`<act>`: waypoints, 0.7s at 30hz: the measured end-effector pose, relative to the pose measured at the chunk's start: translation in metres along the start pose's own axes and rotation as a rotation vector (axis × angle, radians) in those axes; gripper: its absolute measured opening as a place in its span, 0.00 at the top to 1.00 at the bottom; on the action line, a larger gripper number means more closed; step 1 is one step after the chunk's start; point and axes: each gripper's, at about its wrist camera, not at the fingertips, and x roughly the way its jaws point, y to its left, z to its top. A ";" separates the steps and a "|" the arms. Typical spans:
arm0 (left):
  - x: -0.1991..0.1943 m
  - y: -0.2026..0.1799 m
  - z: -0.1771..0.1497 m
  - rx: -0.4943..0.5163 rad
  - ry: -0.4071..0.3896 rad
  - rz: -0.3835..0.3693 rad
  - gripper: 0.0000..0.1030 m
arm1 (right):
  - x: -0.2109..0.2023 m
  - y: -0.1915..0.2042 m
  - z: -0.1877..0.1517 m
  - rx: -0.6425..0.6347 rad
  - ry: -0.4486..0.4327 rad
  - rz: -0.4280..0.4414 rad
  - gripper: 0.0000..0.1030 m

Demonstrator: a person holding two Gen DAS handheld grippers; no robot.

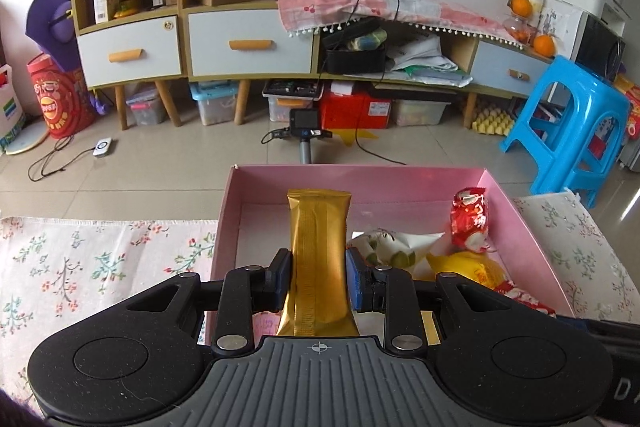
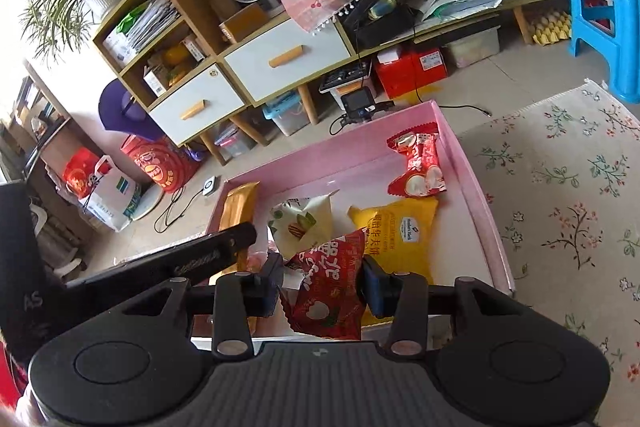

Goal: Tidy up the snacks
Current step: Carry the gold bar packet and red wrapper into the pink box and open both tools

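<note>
A pink box (image 1: 516, 215) stands on the flowered cloth and holds several snack packets. My left gripper (image 1: 319, 277) is shut on a gold snack bar (image 1: 318, 239) and holds it upright over the box's left side; the bar also shows in the right wrist view (image 2: 236, 211). My right gripper (image 2: 322, 281) is shut on a red snack packet (image 2: 330, 291) over the near edge of the box (image 2: 480, 195). Inside lie a white nut packet (image 2: 304, 223), a yellow packet (image 2: 400, 231) and a red candy packet (image 2: 418, 167).
A flowered tablecloth (image 2: 568, 211) lies under the box. A blue plastic stool (image 1: 568, 131) stands at the right. Cabinets with drawers (image 1: 248, 43), storage boxes, cables and a camera on a stand (image 1: 304, 125) fill the floor beyond the table.
</note>
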 end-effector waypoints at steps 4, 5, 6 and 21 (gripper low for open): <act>0.004 -0.003 -0.002 0.015 -0.004 -0.002 0.73 | 0.001 0.000 0.000 0.002 -0.003 -0.005 0.64; 0.005 -0.003 -0.003 0.012 -0.006 0.001 0.70 | 0.000 0.000 0.000 0.003 -0.006 -0.010 0.63; 0.004 -0.002 -0.004 0.002 -0.013 0.003 0.70 | 0.000 0.000 0.000 0.004 -0.010 -0.015 0.59; -0.014 0.001 -0.010 -0.052 0.015 -0.013 0.42 | -0.021 -0.002 0.001 0.003 -0.027 -0.026 0.28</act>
